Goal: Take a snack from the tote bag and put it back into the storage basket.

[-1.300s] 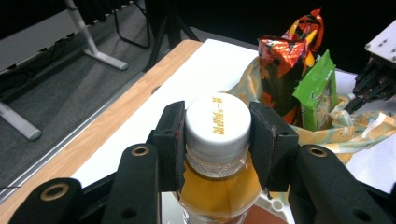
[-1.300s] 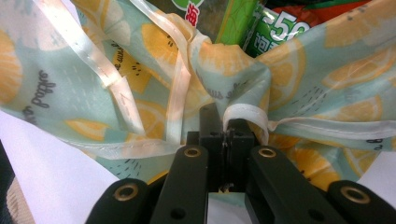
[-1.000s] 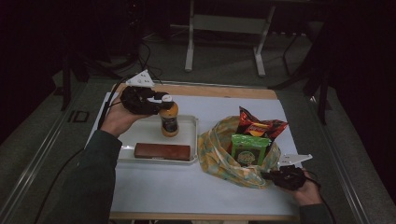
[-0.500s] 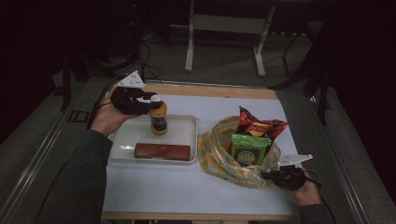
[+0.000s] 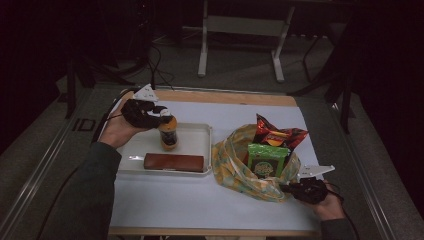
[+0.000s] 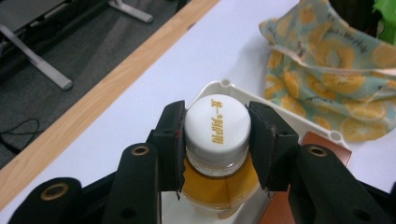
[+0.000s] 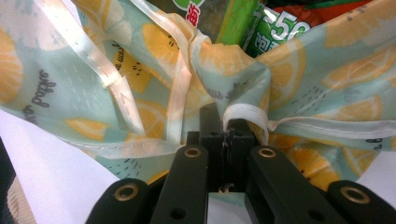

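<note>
A: Step in hand, by judgement: seating the orange drink bottle [image 5: 168,134] in the white tray [image 5: 200,131]. Advice: keep it upright and let it stand on the tray floor before unclamping; it looks top-heavy held by the cap.

B: Entries, largest first?

A: Tabletop [image 5: 200,200]: flat, white-covered, wooden far edge. Fruit-print bag [image 5: 235,170]: thin, soft, crinkled cloth with orange slices on pale green and a pale ribbon hem; sits right of the tray, holding a red snack packet [image 5: 275,136] and a green packet [image 5: 264,160]. Tray: rigid, shallow, rounded corners. Brown bar [image 5: 174,161]: long, flat, rectangular, lying along the tray's near side.

B: And the bottle?

A: Clear plastic, amber liquid, ribbed white cap [image 6: 215,125] with gold lettering; over the tray's far half.

B: Grippers?

A: Left hand-held gripper [image 6: 215,140]: jaws clenched on the cap from both sides. Right hand-held gripper [image 7: 228,133]: jaws pinched tight on the bag's hem at its near right edge.
</note>
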A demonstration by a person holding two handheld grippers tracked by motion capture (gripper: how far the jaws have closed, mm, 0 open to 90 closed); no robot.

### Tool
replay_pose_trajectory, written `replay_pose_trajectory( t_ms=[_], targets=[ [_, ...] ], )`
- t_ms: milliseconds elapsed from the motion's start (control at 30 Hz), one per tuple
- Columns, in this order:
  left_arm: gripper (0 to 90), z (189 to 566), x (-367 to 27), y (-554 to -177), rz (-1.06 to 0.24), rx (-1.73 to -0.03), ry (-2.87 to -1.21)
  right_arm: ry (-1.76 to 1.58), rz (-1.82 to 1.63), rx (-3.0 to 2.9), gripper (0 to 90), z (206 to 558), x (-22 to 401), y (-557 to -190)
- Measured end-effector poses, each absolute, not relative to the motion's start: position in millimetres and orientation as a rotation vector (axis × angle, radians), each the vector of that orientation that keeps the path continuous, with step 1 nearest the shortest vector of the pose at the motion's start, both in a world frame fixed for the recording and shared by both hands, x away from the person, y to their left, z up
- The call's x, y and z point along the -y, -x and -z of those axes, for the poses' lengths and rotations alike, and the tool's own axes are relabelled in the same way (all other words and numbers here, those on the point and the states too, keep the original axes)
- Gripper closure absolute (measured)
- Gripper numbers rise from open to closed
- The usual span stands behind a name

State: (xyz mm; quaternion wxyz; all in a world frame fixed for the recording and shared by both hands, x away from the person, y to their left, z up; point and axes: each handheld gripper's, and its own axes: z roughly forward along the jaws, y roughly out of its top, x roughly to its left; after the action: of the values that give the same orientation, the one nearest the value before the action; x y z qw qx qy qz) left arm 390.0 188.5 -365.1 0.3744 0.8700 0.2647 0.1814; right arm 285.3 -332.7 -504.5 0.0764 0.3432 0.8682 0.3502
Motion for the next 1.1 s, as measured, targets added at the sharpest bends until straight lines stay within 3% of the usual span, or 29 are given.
replay_pose_trajectory(
  t_ms=[767,1100],
  targets=[
    [58.4,389.1,-203.2,-384.2,-0.418,-0.626,-2.337,-1.03,-1.047,-2.605,88.9,504.6,332.4,-285.0],
    [58.1,392.2,-206.5,-386.6,-0.403,-0.637,-2.3,-1.03,-1.044,-2.605,88.9,504.7,332.1,-285.0]
  ],
)
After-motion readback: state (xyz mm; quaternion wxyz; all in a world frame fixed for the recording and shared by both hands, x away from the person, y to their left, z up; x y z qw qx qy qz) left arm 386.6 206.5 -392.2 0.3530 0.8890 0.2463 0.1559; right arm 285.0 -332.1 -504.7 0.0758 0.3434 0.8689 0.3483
